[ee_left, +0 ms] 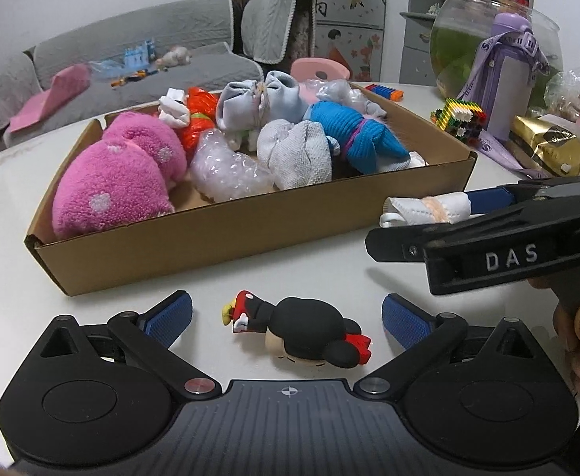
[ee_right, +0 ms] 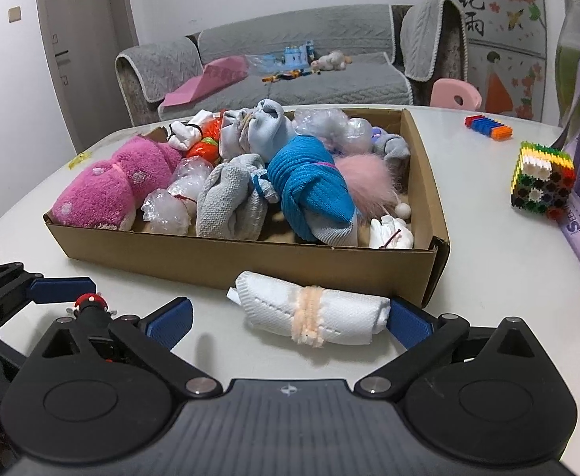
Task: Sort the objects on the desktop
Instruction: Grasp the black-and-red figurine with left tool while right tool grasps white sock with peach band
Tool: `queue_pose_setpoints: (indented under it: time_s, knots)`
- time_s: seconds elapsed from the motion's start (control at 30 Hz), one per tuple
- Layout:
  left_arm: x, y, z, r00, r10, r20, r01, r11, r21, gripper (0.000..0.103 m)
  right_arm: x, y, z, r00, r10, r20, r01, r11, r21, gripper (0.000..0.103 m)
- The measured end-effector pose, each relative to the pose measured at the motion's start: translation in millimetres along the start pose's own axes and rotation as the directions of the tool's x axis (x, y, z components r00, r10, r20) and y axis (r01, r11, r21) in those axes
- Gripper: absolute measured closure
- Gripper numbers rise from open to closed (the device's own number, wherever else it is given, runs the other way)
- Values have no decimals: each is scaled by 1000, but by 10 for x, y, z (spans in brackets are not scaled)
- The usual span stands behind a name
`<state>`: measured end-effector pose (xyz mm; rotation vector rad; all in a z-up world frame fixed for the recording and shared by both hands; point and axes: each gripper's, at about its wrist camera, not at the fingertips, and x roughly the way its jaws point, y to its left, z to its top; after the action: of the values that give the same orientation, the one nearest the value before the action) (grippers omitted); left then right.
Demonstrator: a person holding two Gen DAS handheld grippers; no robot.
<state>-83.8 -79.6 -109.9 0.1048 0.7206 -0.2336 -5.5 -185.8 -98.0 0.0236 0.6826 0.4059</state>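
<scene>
A: Where do the two tools stand?

B: The left tool (ee_left: 287, 319) is spread wide and low over the white surface (ee_left: 8, 214), with a small doll figure (ee_left: 297, 331) lying on its side between the blue pads, touching neither. The right tool (ee_right: 290, 319) is also spread; a rolled white cloth bundle (ee_right: 313, 313) tied with a peach band lies between its fingers, its right end against the right pad (ee_right: 408, 323), the left pad apart from it.

A: And the box?

B: The cardboard box (ee_left: 226, 234) sits just beyond both tools, and the bundle lies close against its near wall. Inside it are a pink plush (ee_left: 119, 174), a blue knitted piece (ee_left: 353, 135), grey socks (ee_left: 293, 158), bubble wrap (ee_left: 226, 170) and something orange (ee_left: 198, 119), piled above the rim.

A: Anything crowding the sides?

B: To the right stand a multicoloured block cube (ee_right: 543, 178), a purple bottle (ee_left: 508, 71) with its strap, a glass bowl of green water (ee_left: 464, 35) and gold snack packets (ee_left: 547, 146). A small striped block toy (ee_right: 488, 127) lies behind the box. From the right wrist view, the left tool's body partly hides the doll.
</scene>
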Motion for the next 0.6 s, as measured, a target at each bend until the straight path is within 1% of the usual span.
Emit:
queue_pose_setpoints:
  time_s: [0.03,0.07,0.1,0.13,0.17,0.23,0.33,0.6]
  knots:
    - [-9,-11,-7,1000,-5,5,5,1000,4,5,4,-1,3,1000,-1,-1,1,1000,-2,0]
    - [-27,-23,-18,1000,-13,16,13,1000,11,12,-6,-4,0,1000,-11,4,11,1000,-4,3]
    - [-42,-47,-26,999,-22,25,22,1000,14,17,-13,0,-1,1000,-22,9,22,1000,-9,13]
    - [-62,-64,-29,999,-28,31,27,999,20,28,-29,6,-15,999,-38,14,39,999,-21,29]
    - [-83,-71,-33,999,-29,34,29,999,21,33,-34,5,-22,999,-44,14,44,998,-33,32]
    - [-96,-66,-42,999,-37,32,36,999,17,33,-61,-13,-41,1000,-20,15,20,999,-37,32]
    - [-114,-79,-68,999,-32,37,31,999,18,33,-100,-46,-59,1000,-13,21,14,999,-32,33]
    - [-155,-53,-103,999,-26,42,26,1000,7,34,-243,-95,-120,999,-20,45,22,999,-50,33]
